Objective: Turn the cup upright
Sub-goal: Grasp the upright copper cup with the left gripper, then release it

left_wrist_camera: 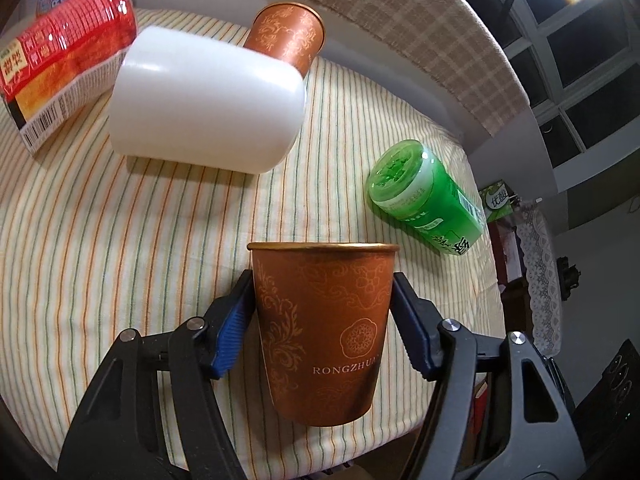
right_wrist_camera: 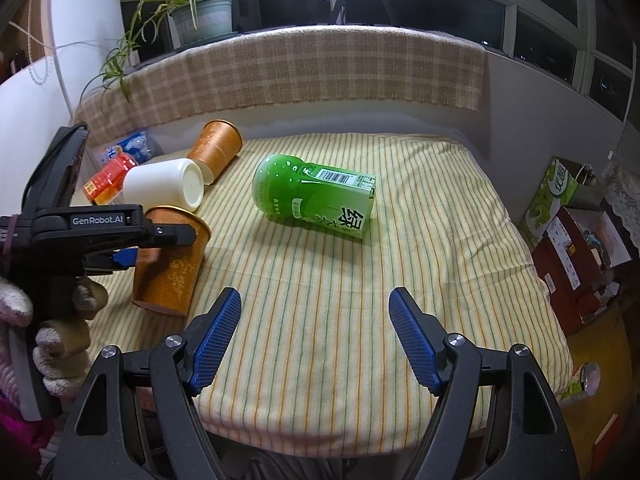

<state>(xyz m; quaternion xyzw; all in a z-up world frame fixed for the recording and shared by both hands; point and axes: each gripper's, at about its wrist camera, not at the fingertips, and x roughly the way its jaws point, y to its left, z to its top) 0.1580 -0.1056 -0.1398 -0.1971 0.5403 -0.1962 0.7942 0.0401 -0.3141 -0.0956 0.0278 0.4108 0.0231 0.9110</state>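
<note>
With my left gripper (left_wrist_camera: 323, 280) clamped on the brown paper cup (left_wrist_camera: 323, 332), blue pads (left_wrist_camera: 232, 332) pressing both sides, the cup stands rim-up at the near-left part of the striped tablecloth (left_wrist_camera: 120, 240). From the right wrist view its base looks on or just above the cloth, slightly tilted; I can't tell which. My right gripper (right_wrist_camera: 316, 304) hangs with fingers spread wide, nothing between them, over the near middle of the cloth. A white cup (left_wrist_camera: 208, 100) lies on its side behind the held cup, a second brown cup (left_wrist_camera: 286, 34) tipped behind that. Green bottle (right_wrist_camera: 312, 196) lies mid-cloth; red bottle (left_wrist_camera: 64, 56) far left.
</note>
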